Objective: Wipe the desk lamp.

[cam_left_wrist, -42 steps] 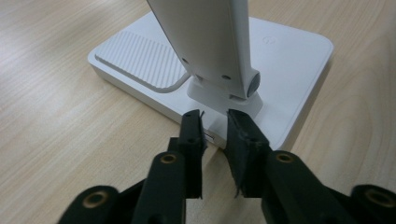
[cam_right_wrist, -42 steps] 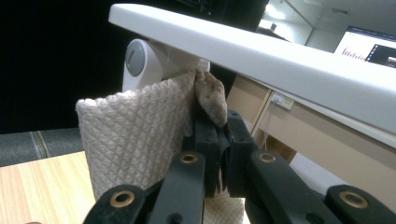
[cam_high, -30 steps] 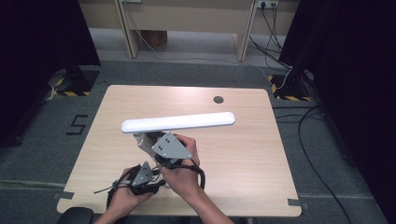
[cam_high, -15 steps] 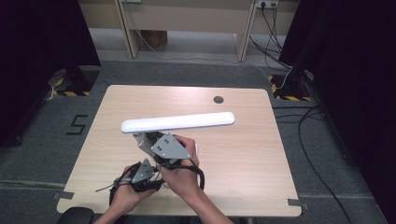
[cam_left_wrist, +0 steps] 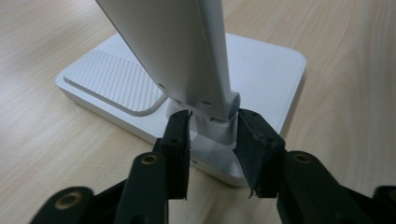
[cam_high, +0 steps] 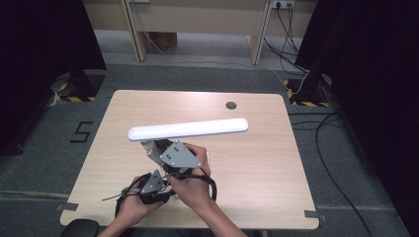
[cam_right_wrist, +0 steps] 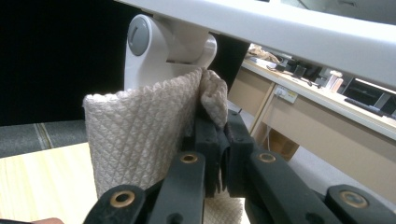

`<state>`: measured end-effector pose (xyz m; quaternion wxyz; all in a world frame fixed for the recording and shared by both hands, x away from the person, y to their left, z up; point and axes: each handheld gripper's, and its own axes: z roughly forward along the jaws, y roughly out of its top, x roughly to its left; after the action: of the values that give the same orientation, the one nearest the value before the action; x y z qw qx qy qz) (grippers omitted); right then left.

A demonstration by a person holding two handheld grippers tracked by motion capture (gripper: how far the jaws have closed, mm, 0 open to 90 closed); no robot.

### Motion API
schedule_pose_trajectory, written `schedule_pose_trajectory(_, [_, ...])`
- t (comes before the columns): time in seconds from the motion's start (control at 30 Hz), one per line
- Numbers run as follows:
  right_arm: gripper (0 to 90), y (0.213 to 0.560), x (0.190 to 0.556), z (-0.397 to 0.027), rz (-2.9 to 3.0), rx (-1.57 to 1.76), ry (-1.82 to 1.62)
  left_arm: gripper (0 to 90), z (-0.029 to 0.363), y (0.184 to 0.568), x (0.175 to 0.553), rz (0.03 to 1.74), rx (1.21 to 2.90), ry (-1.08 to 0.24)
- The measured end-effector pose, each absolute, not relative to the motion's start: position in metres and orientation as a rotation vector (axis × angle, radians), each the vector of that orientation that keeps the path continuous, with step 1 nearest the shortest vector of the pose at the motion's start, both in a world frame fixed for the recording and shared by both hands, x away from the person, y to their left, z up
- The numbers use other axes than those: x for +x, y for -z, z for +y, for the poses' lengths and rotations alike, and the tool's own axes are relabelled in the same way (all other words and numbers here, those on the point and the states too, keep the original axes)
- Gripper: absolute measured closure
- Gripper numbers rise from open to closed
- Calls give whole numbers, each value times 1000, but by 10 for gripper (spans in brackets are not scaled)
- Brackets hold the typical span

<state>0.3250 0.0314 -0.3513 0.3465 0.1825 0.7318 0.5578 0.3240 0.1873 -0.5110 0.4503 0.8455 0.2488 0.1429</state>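
Observation:
A white desk lamp stands on the table, its long bar head (cam_high: 188, 129) lying level above my hands. In the left gripper view its flat square base (cam_left_wrist: 261, 70) lies on the wood and its arm (cam_left_wrist: 173, 46) rises from a small foot block. My left gripper (cam_left_wrist: 215, 133) has just been closing; its pads now press both sides of that foot block. My right gripper (cam_right_wrist: 219, 135) is shut on a beige quilted cloth (cam_right_wrist: 135, 140), which lies wrapped against the lamp's arm just under the upper hinge (cam_right_wrist: 154, 42). In the high view both grippers sit close together, left (cam_high: 154, 186) below right (cam_high: 170, 154).
The wooden table (cam_high: 257, 163) has a round cable hole (cam_high: 230, 105) at the back. Grey carpet surrounds it, with cables (cam_high: 341, 128) on the floor at the right, dark curtains on both sides and a long desk (cam_high: 197, 19) beyond.

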Motion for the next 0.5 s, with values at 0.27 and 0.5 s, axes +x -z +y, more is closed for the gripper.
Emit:
schedule_pose_trajectory(0.27, [876, 352, 326, 31, 1911, 471, -1438, 734, 190, 510, 326, 620, 2089, -306])
schedule_pose_trajectory(0.5, [876, 357, 326, 32, 1924, 487, -1423, 744, 190, 511, 326, 623, 2084, -302])
